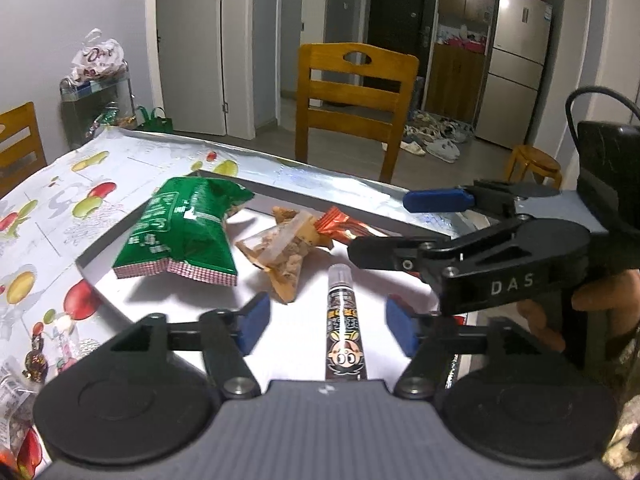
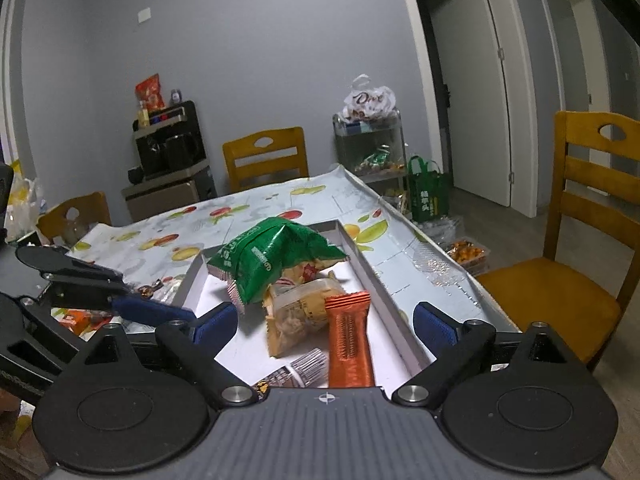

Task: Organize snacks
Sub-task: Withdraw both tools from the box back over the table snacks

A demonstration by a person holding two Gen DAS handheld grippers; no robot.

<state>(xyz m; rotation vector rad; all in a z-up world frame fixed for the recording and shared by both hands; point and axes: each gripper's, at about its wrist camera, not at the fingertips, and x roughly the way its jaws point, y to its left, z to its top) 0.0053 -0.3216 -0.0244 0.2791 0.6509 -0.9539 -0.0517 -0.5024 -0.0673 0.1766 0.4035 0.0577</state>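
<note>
Both tongs agape, gripping nothing: left gripper (image 1: 324,320) straddling sausage stick (image 1: 346,320) without pinching; right gripper (image 2: 326,326) around orange bar (image 2: 350,340), pads clear. Both snacks down in white tray (image 2: 384,276), just ahead green bag (image 1: 184,232) and, seemingly, clear pouch (image 1: 280,256). Release done; next, back out and fetch loose packets (image 1: 16,396) beside left tong.

Wooden chair (image 1: 354,92), fridge (image 1: 516,64), shoes (image 1: 434,140)

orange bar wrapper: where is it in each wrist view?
Left wrist: orange bar sits right of centre, in the tray behind the clear packet, partly hidden by the right gripper.
Right wrist: orange bar is bottom centre, between the open fingers.
Shared landmark: green bag.
</note>
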